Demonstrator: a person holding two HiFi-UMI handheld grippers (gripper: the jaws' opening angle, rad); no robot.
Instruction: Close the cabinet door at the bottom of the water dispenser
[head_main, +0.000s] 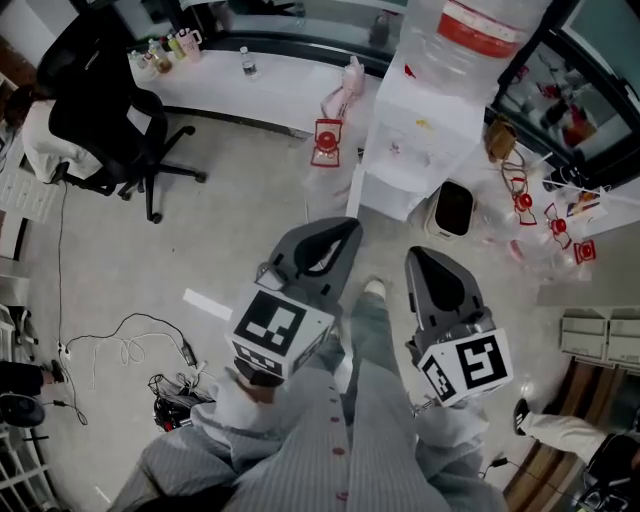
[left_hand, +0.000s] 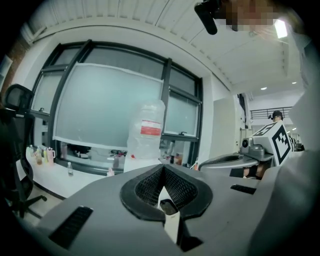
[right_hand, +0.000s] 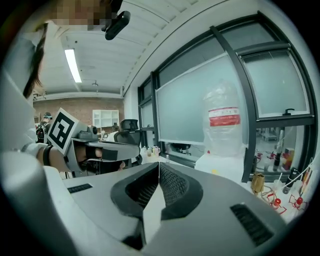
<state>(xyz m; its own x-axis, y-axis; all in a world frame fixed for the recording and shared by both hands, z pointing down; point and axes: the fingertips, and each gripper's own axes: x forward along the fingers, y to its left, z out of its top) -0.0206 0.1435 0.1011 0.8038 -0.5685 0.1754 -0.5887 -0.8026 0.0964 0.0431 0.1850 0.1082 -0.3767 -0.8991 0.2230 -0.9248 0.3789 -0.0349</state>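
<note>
The white water dispenser (head_main: 420, 135) stands ahead with a clear bottle (head_main: 470, 25) on top. A thin white panel (head_main: 354, 190) juts from its lower left corner; it looks like the cabinet door standing open. My left gripper (head_main: 345, 225) and right gripper (head_main: 418, 255) are held side by side, short of the dispenser and pointing toward it, both shut on nothing. In the left gripper view the left gripper (left_hand: 163, 169) has its jaws together, with the bottle (left_hand: 146, 130) beyond them. From the right gripper (right_hand: 159, 165), the bottle (right_hand: 224, 120) and the dispenser top (right_hand: 220, 162) show ahead to the right.
A black office chair (head_main: 110, 110) stands at the far left by a white counter (head_main: 260, 80). A dark bin (head_main: 452, 208) sits right of the dispenser. Red wire frames (head_main: 328, 140) lie on the floor, cables (head_main: 130, 350) at lower left, boxes (head_main: 600, 335) at right. My striped trouser leg (head_main: 370, 400) shows below.
</note>
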